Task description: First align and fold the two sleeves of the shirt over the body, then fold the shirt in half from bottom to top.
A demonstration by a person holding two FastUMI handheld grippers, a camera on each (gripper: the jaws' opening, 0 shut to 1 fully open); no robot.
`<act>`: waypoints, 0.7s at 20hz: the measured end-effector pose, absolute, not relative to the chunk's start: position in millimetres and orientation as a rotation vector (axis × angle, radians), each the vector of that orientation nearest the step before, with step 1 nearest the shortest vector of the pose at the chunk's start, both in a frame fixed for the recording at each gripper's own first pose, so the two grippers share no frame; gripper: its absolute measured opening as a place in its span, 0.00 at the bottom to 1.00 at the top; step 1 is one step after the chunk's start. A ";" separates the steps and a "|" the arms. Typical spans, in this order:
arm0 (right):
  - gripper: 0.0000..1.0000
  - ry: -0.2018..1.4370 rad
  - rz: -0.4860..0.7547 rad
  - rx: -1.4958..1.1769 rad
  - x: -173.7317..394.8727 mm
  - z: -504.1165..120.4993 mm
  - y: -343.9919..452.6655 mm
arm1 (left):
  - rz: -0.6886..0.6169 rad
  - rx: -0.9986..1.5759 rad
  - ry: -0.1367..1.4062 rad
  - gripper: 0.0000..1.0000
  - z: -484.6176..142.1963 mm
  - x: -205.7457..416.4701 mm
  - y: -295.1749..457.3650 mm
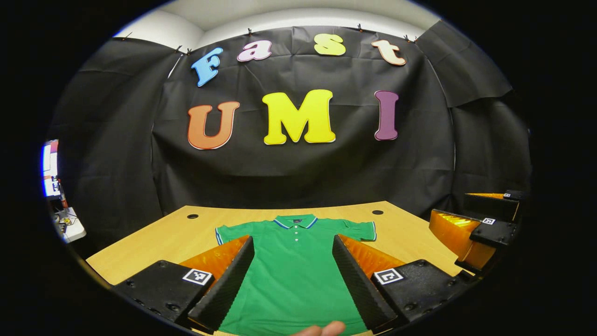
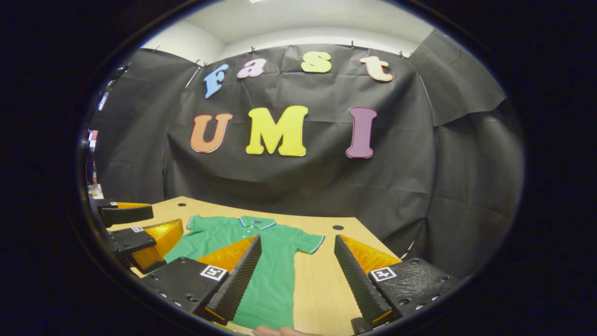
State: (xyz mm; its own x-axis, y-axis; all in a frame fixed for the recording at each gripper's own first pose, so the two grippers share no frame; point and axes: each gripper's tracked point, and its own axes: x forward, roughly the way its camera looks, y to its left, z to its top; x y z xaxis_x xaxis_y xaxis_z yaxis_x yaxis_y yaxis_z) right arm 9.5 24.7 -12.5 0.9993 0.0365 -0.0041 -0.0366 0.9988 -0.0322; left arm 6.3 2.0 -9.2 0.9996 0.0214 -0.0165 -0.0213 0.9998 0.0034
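Green shirt (image 1: 291,266) lying flat on counter (image 1: 154,238), collar at 12 o'clock, sleeves spread to 9 and 3; left gripper (image 1: 293,280) and right gripper (image 2: 298,275) fingers spread wide above hem, gripping nothing.

I stood in a recording booth, not a home. Black cloth (image 1: 298,168) was clipped up as a backdrop across the middle of the frame, above a bare wooden table (image 1: 154,238). Electronic equipment (image 1: 51,168) sat at the far left edge.
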 end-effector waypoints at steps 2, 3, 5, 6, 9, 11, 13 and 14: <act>0.95 -0.008 0.040 -0.057 9.2 -17.1 27.9 | 0.026 -0.009 0.015 1.00 -9.1 8.3 5.8; 0.95 -0.012 0.041 -0.066 8.5 -19.3 28.8 | 0.034 -0.012 0.016 1.00 -9.1 9.8 8.3; 0.95 -0.014 0.046 -0.081 9.3 -25.0 29.3 | 0.043 -0.015 0.029 1.00 -14.0 15.0 12.2; 0.95 -0.013 0.050 -0.085 8.4 -28.0 30.6 | 0.044 -0.016 0.037 1.00 -17.2 16.4 13.2; 0.95 -0.009 0.052 -0.076 9.5 -31.4 28.2 | 0.053 -0.024 0.047 1.00 -18.7 18.7 17.4; 0.95 0.002 0.060 -0.057 11.7 -35.8 27.5 | 0.061 -0.030 0.044 1.00 -18.3 19.3 19.7; 0.95 0.011 0.052 -0.039 15.3 -38.0 22.1 | 0.064 -0.030 0.043 1.00 -20.4 20.6 20.7; 0.95 0.015 0.047 -0.034 19.5 -40.4 19.3 | 0.065 -0.029 0.047 1.00 -21.0 21.9 20.4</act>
State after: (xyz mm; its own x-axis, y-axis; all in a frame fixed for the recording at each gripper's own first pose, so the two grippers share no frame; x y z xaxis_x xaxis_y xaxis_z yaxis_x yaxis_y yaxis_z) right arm 19.5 19.3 -40.4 0.9988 0.0463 -0.0163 -0.0468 0.9983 -0.0340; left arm 21.9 20.4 -21.0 0.9968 0.0639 -0.0482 -0.0653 0.9975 -0.0273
